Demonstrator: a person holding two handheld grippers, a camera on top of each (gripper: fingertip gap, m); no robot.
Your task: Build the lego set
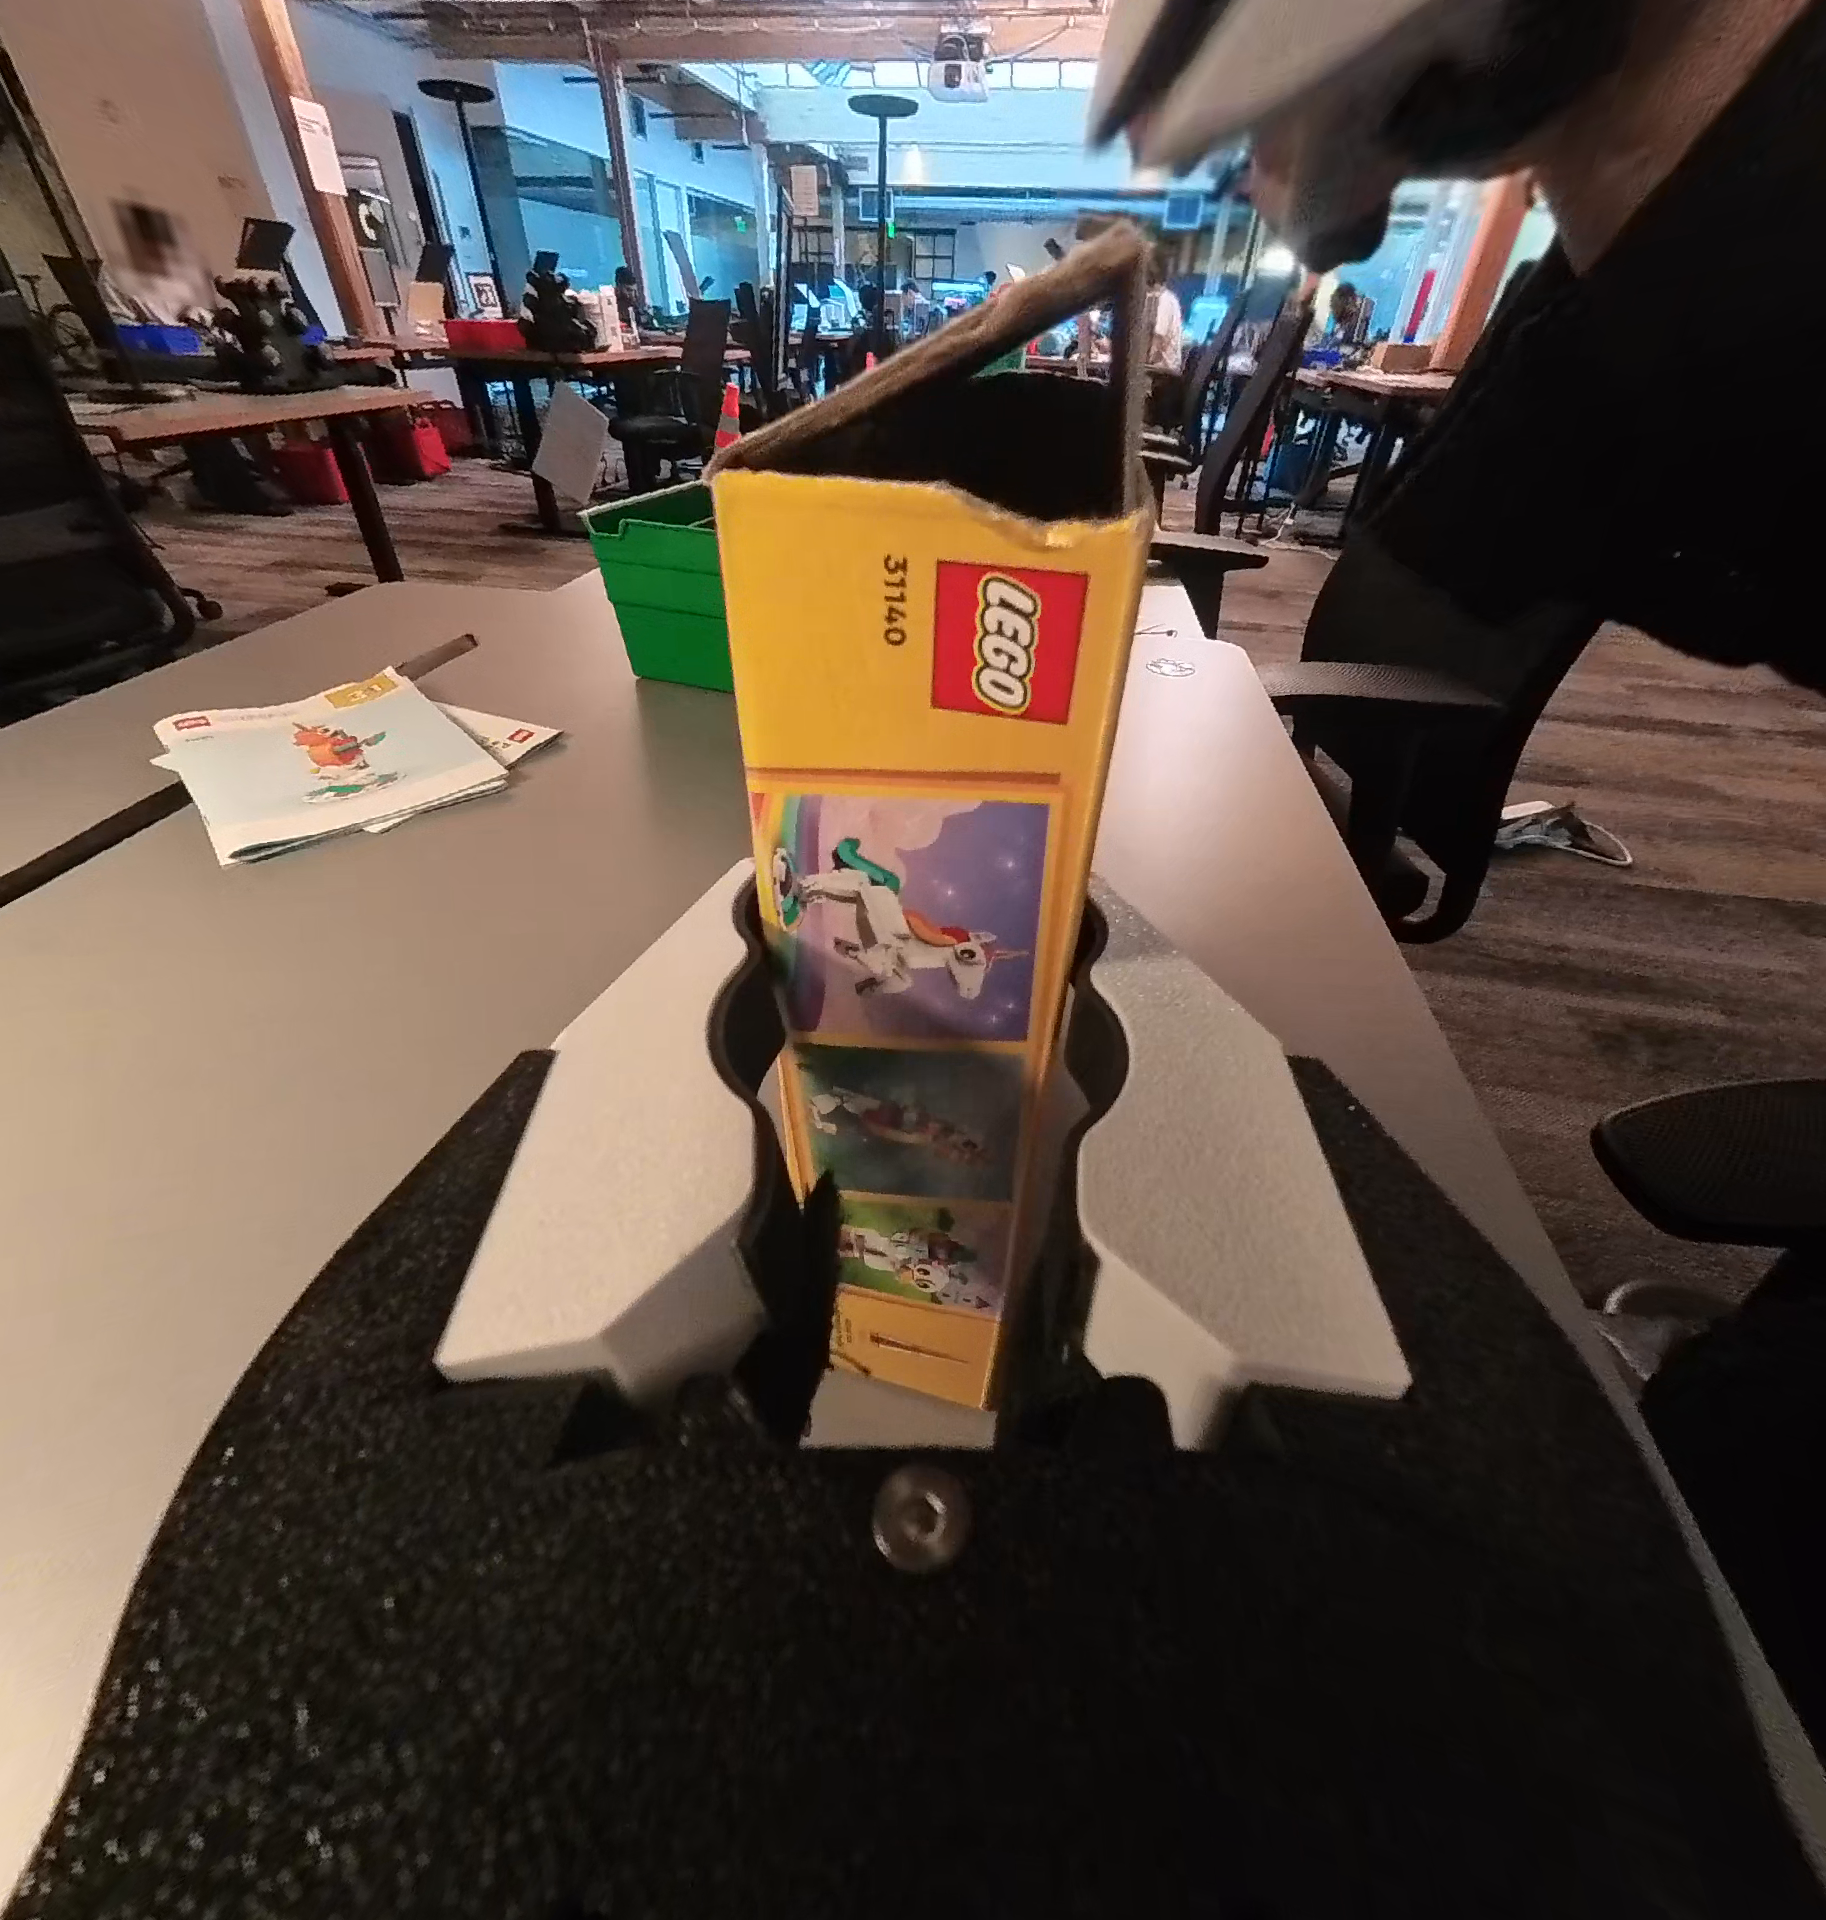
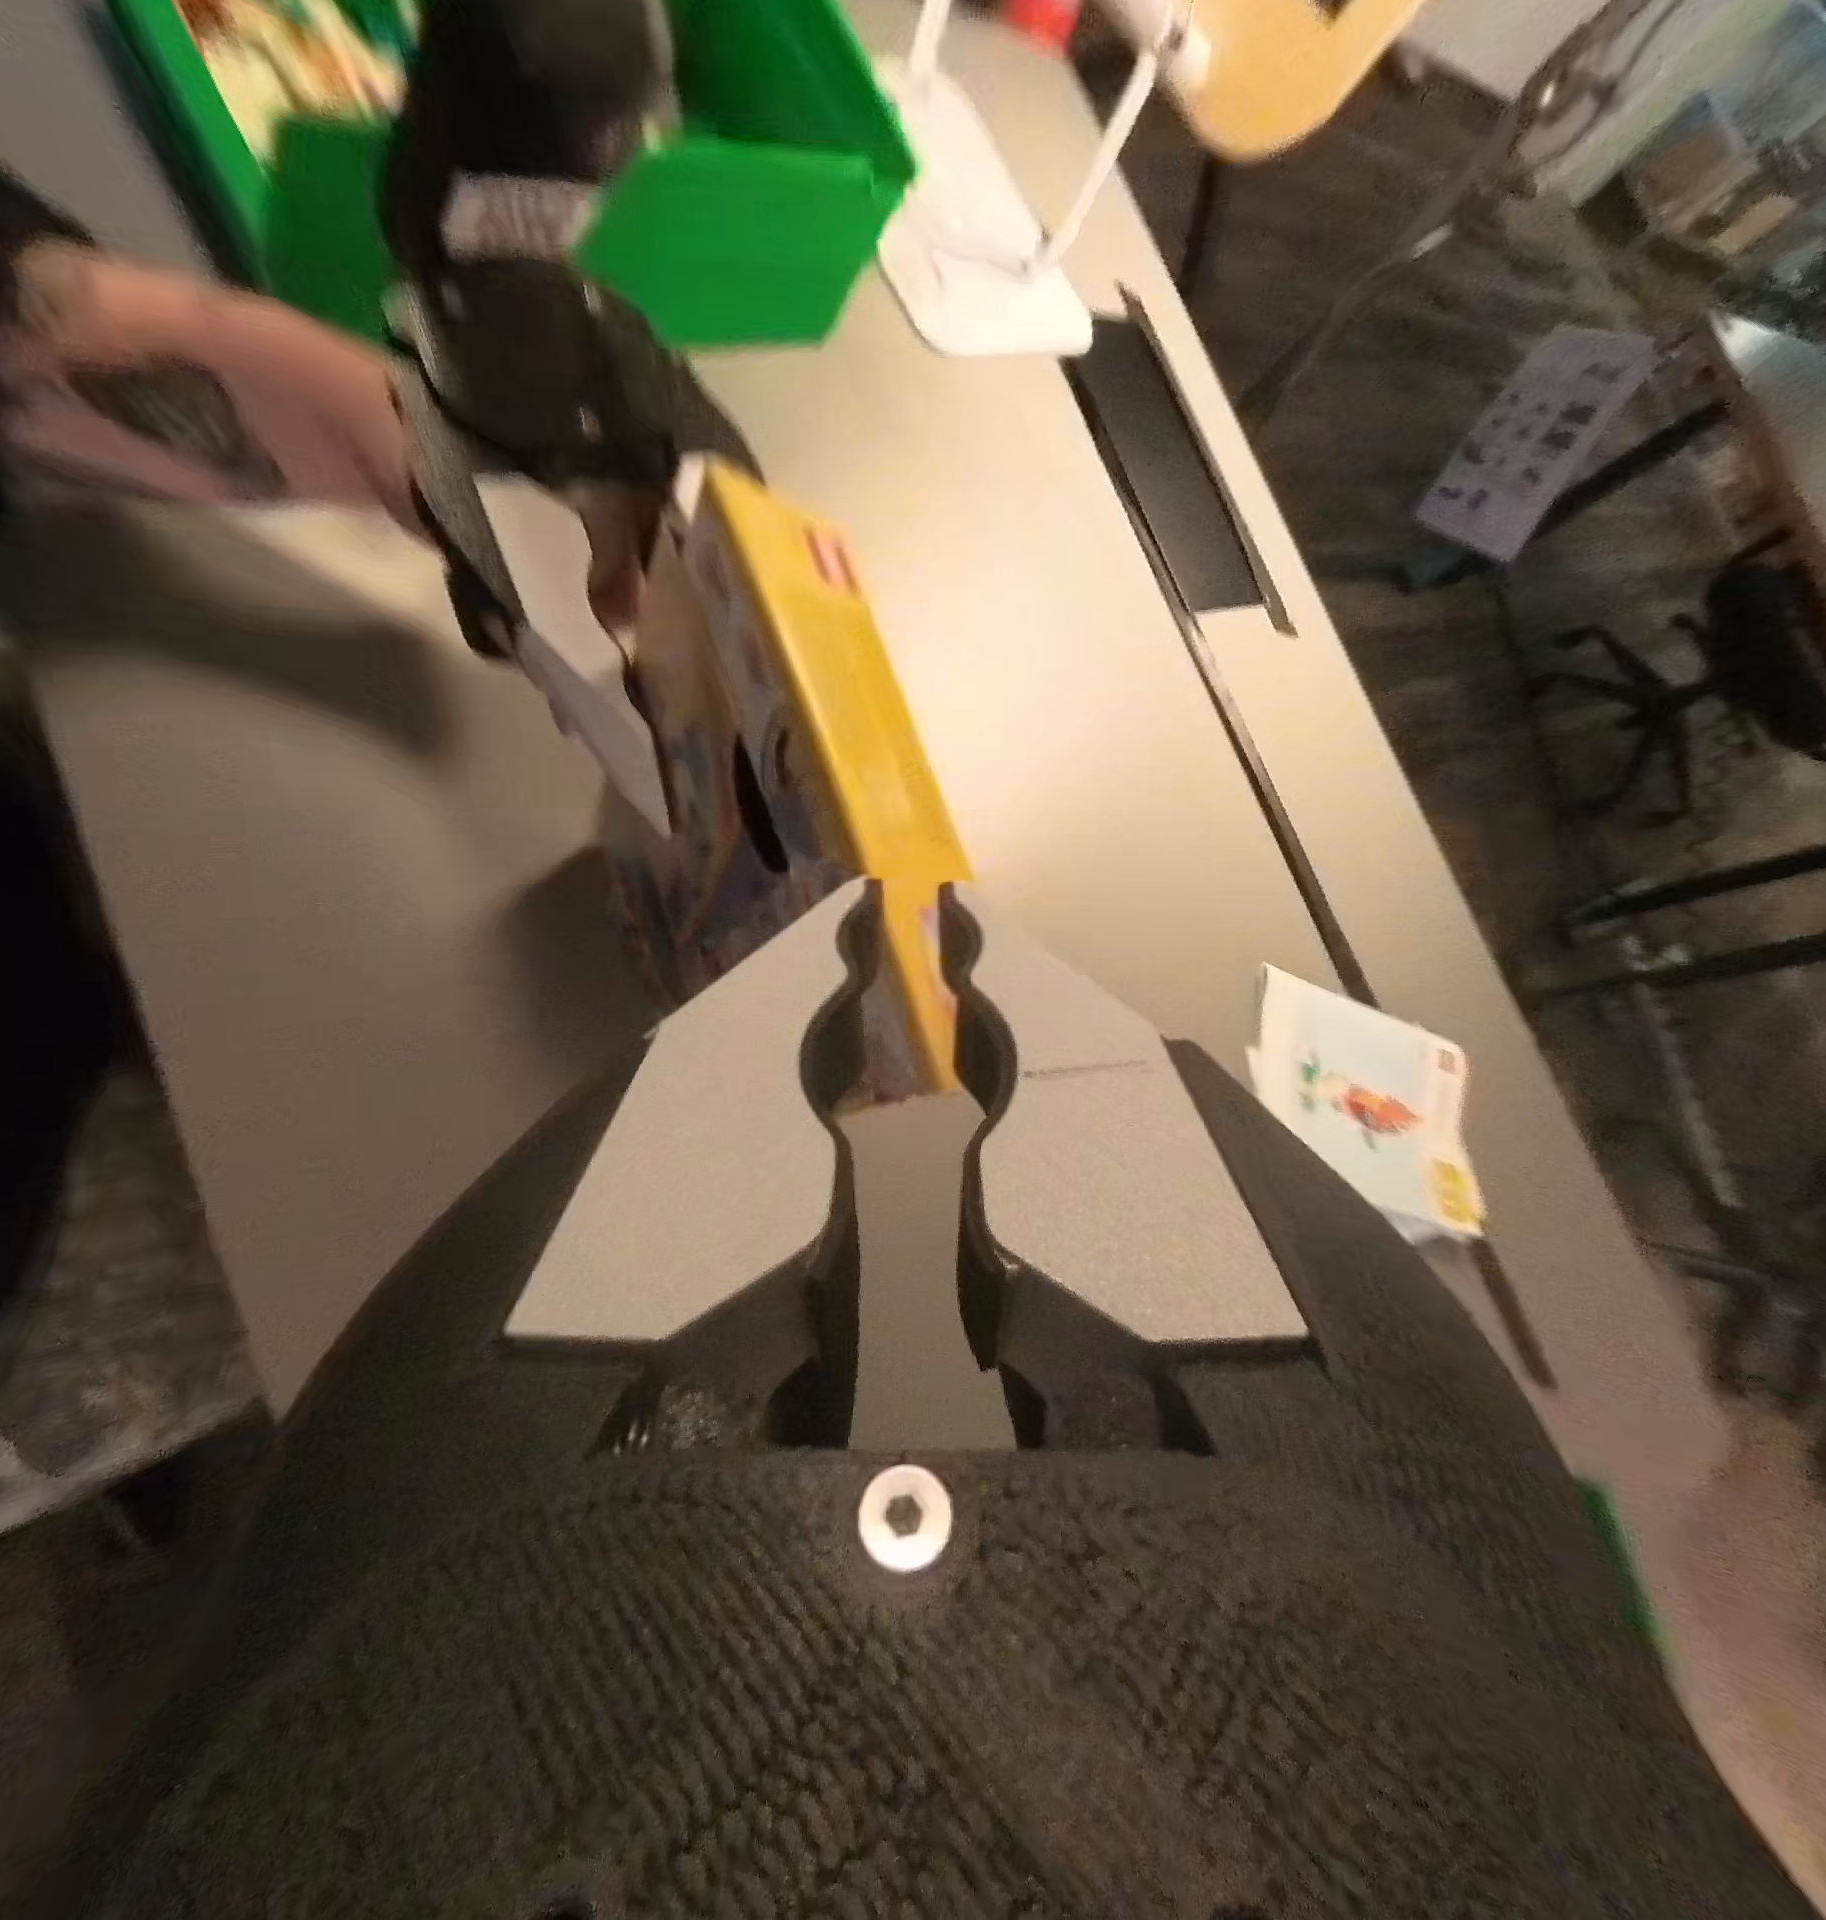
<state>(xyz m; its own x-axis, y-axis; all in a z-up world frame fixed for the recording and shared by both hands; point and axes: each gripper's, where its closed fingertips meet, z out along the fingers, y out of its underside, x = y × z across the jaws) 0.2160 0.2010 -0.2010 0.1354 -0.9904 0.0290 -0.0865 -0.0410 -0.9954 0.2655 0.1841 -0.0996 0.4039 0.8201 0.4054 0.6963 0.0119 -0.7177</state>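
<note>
My left gripper (image 1: 919,935) is shut on a yellow lego box (image 1: 919,727) and holds it upright above the grey table (image 1: 265,1091). The box top is torn open, with a brown flap (image 1: 950,353) standing up. My right gripper (image 1: 1127,135) is blurred, just above and right of the flap tip, apart from it. In the right wrist view its jaws (image 2: 906,894) are nearly together, and the box's yellow side (image 2: 847,707) shows through the narrow gap below. The left gripper (image 2: 535,436) and a hand show beyond the box.
Instruction booklets (image 1: 348,758) lie on the table to the left, also in the right wrist view (image 2: 1366,1101). A green bin (image 1: 660,592) stands behind the box. A white lamp base (image 2: 982,281) sits farther back. Office chairs (image 1: 1740,1153) stand to the right. There is about 12 cm between the tips of the two grippers.
</note>
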